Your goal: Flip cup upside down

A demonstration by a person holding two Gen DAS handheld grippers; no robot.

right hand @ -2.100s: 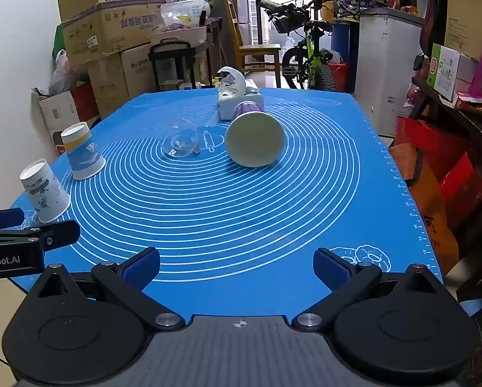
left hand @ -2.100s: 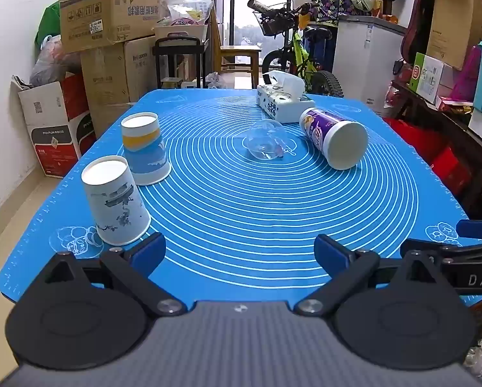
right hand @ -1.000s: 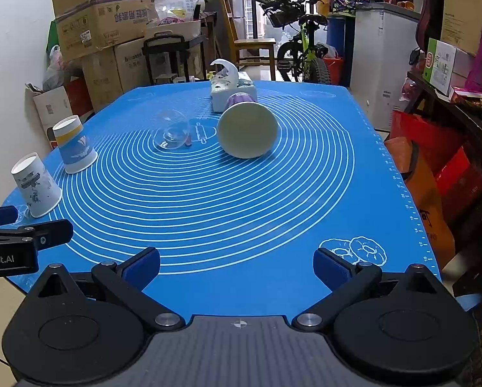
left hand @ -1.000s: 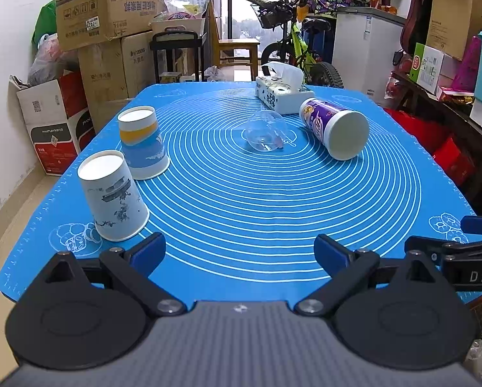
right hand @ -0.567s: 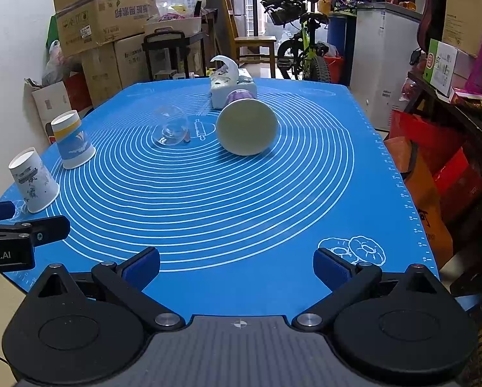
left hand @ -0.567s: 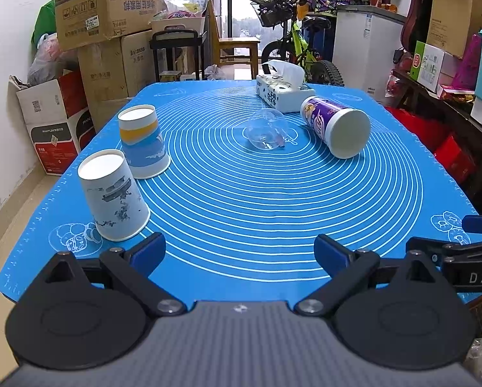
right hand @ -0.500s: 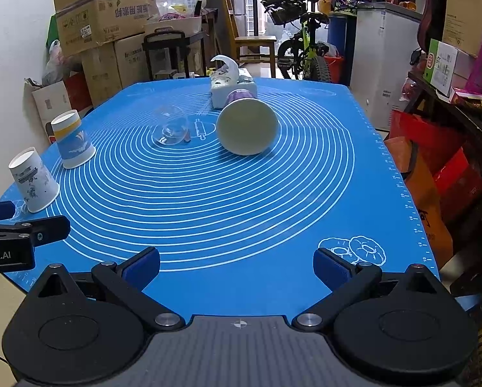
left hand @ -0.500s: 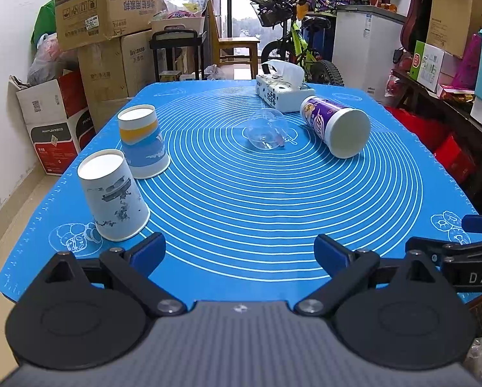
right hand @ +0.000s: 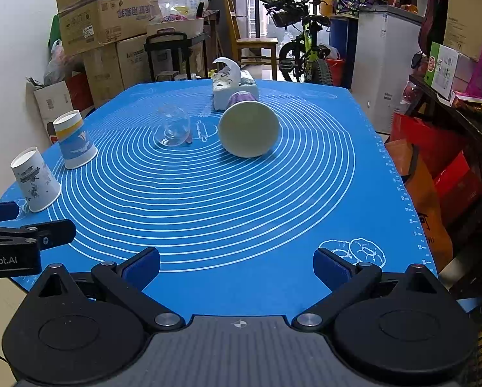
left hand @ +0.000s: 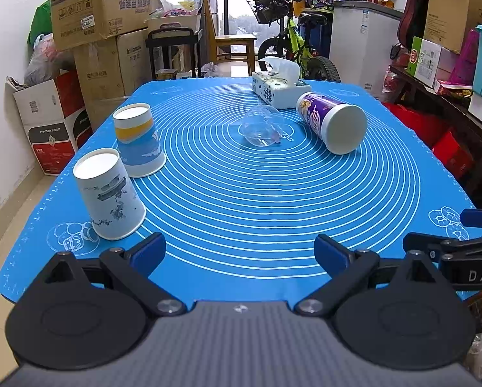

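Two paper cups stand upside down at the mat's left edge: a white one with ink drawings (left hand: 110, 195) (right hand: 36, 184) and a blue-and-yellow one (left hand: 139, 145) (right hand: 74, 140). A purple cup (left hand: 332, 122) (right hand: 248, 126) lies on its side, white base toward me. A clear plastic cup (left hand: 262, 125) (right hand: 173, 125) lies on its side near it. My left gripper (left hand: 240, 251) is open and empty at the mat's near edge, just right of the white cup. My right gripper (right hand: 236, 266) is open and empty at the near edge.
A tissue box (left hand: 278, 88) (right hand: 232, 92) sits at the back of the blue mat (left hand: 257, 200) (right hand: 241, 193). Cardboard boxes (left hand: 102, 9) stack at the left wall, a bicycle (left hand: 292, 45) and white cabinet (left hand: 363, 42) behind, cluttered shelves (left hand: 450, 74) at right.
Both grippers drifted only slightly. The view has shifted a little. No object on the mat has moved.
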